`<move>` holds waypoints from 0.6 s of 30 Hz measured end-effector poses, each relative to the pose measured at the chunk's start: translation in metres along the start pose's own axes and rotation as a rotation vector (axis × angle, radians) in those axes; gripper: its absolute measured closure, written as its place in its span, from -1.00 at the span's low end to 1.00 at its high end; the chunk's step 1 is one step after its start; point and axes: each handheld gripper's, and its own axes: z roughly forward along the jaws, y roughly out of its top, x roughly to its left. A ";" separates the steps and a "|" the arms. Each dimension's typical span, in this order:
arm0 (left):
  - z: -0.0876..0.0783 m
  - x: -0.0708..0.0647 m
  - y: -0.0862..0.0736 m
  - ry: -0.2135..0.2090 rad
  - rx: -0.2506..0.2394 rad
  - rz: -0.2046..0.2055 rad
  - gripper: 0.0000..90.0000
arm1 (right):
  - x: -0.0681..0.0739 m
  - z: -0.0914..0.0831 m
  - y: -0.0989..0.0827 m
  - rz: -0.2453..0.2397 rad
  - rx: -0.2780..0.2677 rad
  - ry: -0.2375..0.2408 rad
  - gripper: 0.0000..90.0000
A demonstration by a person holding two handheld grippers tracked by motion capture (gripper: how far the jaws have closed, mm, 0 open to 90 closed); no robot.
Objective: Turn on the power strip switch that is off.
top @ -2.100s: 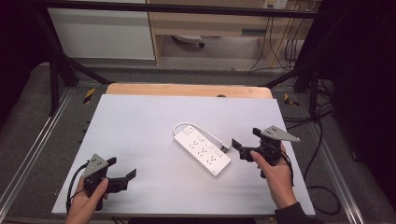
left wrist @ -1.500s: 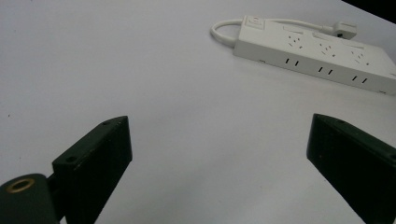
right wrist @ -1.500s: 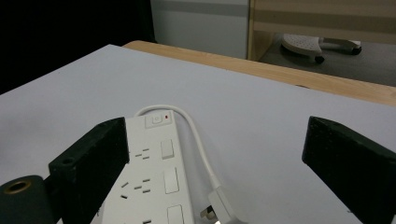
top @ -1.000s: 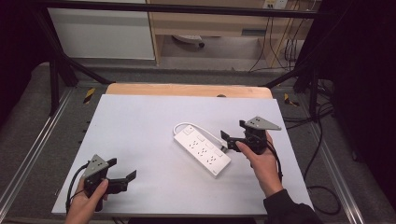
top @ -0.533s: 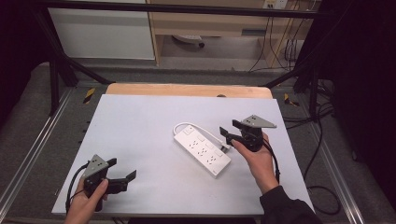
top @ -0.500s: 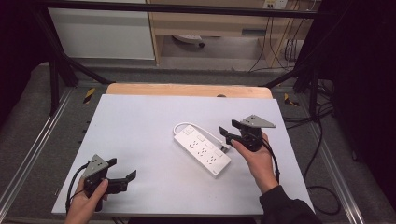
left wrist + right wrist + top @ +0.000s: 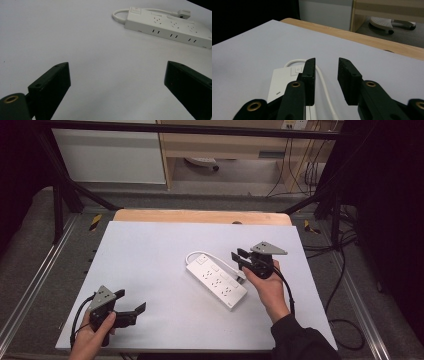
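step: right gripper [image 7: 239, 258] closing in on the white cord [image 7: 325, 85] of the power strip [image 7: 216, 280], near the strip's far edge; judged to be a grab at the cord or its plug
right jaws: narrow gap, have just been closing; cord runs on the table between them, a little way beyond and below, pads not pressing on it yet
left gripper [image 7: 136, 310]: rests at the near left corner of the table [image 7: 150, 245], jaws wide, nothing between them, well apart from the strip
strip place: mid-right of the table, lying flat, set diagonal, switch end toward the far side, sockets up
cord: loops out of the switch end and comes back along the far long edge; plug [image 7: 183, 12] lies beside that edge in the left gripper view
do it well: bring the jaws lower so the pads straddle the cord, not the strip body; left pad sits just over the strip's edge, so shift slightly off the strip first
grip point: close to the plug, judged easier to steer than mid-cord
risk: thin round cord may slip out from under the pads; a pull could drag the light strip
other hand: left gripper could pin the strip if it slides
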 end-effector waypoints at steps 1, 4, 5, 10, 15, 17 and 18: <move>0.000 0.000 0.000 0.000 0.000 0.000 -0.85 | 0.001 0.002 0.000 -0.003 0.003 0.004 0.56; 0.000 0.000 0.000 0.000 -0.001 -0.001 -0.85 | 0.002 0.007 -0.002 -0.007 0.004 0.006 0.62; 0.000 0.000 0.000 0.001 -0.001 -0.001 -0.85 | 0.002 0.009 -0.002 -0.008 0.006 0.007 0.64; 0.000 0.001 0.000 0.005 -0.005 -0.006 -0.85 | 0.002 0.016 -0.005 -0.013 0.012 0.008 0.71; 0.000 0.001 0.000 0.004 -0.002 -0.003 -0.85 | 0.002 0.021 -0.008 -0.023 0.018 0.003 0.76; 0.000 0.001 0.000 0.004 -0.003 -0.004 -0.85 | 0.002 0.022 -0.009 -0.021 0.020 0.002 0.79; 0.000 0.001 0.000 0.005 -0.003 -0.005 -0.85 | 0.002 0.023 -0.010 -0.025 0.022 0.002 0.80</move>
